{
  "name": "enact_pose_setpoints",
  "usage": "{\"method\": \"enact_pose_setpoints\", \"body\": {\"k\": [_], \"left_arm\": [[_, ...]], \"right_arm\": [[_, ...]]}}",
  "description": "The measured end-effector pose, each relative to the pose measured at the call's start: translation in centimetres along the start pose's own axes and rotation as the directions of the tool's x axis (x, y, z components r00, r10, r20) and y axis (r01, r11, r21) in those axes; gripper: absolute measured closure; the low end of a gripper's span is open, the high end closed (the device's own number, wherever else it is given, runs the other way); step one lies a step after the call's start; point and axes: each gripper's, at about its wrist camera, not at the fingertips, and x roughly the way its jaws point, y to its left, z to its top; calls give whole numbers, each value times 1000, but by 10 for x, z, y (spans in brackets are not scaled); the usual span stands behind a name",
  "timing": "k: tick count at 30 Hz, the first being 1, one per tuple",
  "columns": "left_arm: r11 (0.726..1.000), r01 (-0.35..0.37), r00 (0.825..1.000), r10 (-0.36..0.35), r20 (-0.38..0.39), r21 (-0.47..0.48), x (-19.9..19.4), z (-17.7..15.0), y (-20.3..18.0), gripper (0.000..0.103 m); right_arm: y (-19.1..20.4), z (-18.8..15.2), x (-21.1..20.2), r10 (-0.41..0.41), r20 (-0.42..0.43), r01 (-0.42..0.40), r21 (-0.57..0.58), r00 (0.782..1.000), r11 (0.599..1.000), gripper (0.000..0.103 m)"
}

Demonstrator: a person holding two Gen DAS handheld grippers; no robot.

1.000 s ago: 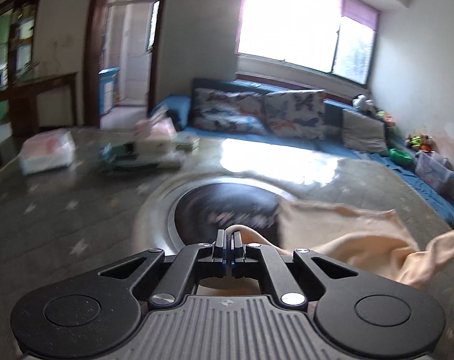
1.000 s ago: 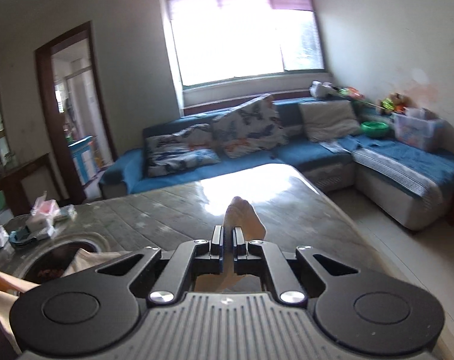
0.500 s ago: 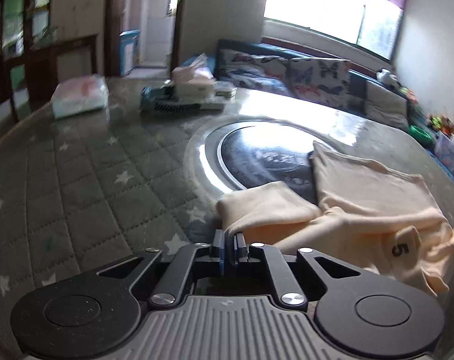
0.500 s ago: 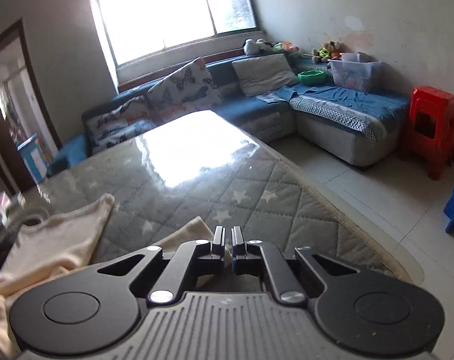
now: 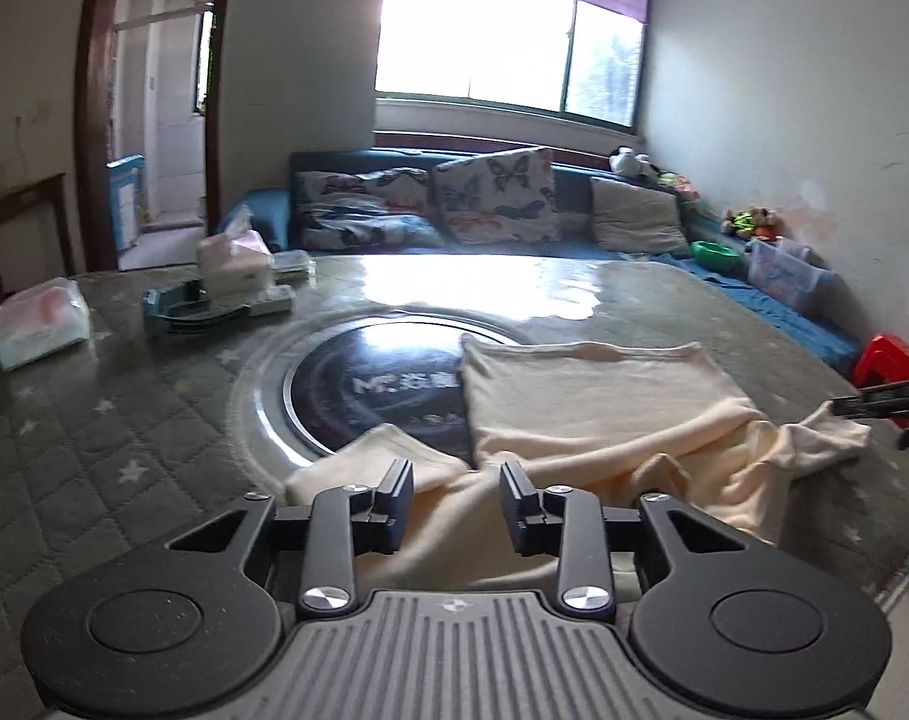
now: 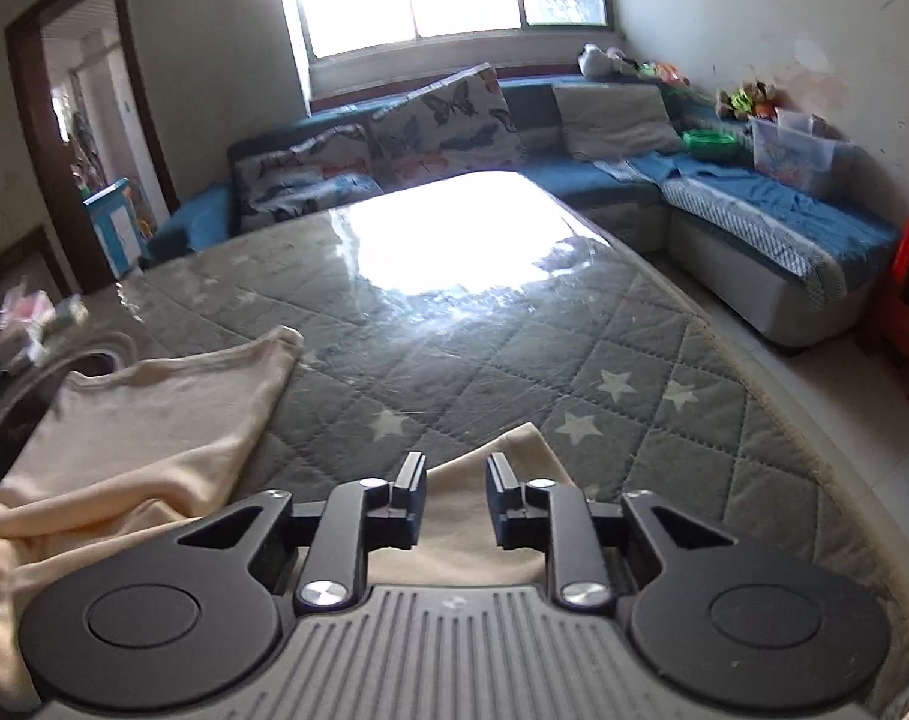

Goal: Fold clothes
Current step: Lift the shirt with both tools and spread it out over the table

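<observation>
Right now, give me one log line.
left gripper: open | right gripper: open | cream shirt: released, rumpled on table

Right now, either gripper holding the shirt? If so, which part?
Nothing is held. The left gripper and the right gripper are both open, with the cream shirt lying loose on the table under their fingers.

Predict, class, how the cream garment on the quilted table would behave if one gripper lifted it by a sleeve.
The cream garment would probably drape and sag, not hold shape: it already lies in soft bunched folds. It looks thin, so likely light. On the glossy quilted table, the rest might slide along when pulled.
</observation>
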Motion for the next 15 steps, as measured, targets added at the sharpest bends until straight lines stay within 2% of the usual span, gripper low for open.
{"method": "enact_pose_setpoints", "body": {"k": [5,9,13,15], "left_arm": [[996,83,996,-82,-40,18,17,-4,-22,61],[988,152,987,-150,-59,34,33,-3,-41,61],[973,223,973,-218,-71,61,44,-2,-62,61],[966,248,967,-242,-84,73,50,-2,-71,61]], "right_arm": [[-2,4,27,-51,-37,52,22,998,998,73],[10,7,36,-69,-46,69,0,997,998,63],[21,11,44,-93,-47,92,-35,995,995,63],[28,12,48,-116,-43,113,-71,992,991,68]]}}
